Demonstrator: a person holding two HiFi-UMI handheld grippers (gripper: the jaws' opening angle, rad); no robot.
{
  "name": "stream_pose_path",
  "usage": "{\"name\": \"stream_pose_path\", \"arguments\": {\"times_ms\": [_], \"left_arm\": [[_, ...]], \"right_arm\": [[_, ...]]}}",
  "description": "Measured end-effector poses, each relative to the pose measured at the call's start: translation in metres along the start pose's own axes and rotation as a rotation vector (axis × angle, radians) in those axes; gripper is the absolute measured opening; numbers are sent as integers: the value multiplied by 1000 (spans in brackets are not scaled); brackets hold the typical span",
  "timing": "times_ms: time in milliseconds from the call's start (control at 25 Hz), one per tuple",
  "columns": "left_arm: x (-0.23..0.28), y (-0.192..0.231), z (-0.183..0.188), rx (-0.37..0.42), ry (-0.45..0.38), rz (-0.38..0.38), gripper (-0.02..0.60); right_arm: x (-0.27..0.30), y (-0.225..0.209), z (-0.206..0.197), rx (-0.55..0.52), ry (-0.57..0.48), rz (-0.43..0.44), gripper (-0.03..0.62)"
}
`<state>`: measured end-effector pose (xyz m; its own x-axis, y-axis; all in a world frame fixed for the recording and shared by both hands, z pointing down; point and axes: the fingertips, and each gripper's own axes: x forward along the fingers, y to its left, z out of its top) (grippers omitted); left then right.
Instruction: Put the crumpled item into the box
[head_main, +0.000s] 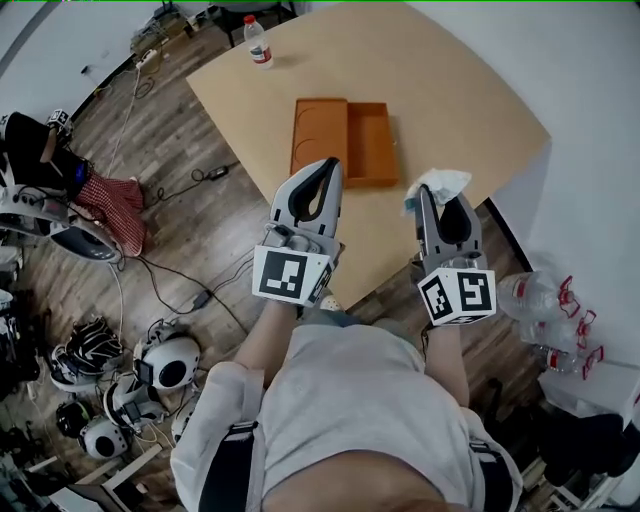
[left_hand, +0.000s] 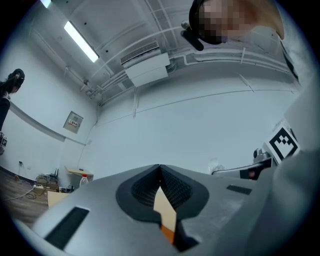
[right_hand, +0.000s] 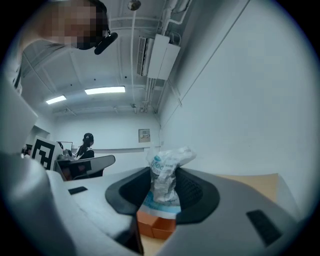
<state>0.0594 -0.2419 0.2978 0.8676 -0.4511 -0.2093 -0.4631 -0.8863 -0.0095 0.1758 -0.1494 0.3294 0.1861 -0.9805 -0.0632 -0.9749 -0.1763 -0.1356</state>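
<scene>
A crumpled white wrapper (head_main: 440, 182) with blue print stands upright, pinched in the right gripper (head_main: 442, 203), just beside the near corner of the flat, open orange box (head_main: 370, 145).

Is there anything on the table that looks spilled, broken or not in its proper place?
Nothing stands out. The orange box lies open and flat on the table, the bottle stands upright at the far corner, and nothing is spilled. The crumpled wrapper is pinched in the right claw.
</scene>
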Motion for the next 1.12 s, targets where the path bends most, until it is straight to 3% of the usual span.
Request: {"name": "stream_pose_path", "arguments": {"times_ms": [440, 1120], "left_arm": [[2, 24, -11, -34, -4, 13, 14], [25, 66, -26, 8, 27, 304, 14]], "right_arm": [[19, 6, -8, -26, 22, -3, 143], [112, -15, -23, 10, 89, 259, 143]]}}
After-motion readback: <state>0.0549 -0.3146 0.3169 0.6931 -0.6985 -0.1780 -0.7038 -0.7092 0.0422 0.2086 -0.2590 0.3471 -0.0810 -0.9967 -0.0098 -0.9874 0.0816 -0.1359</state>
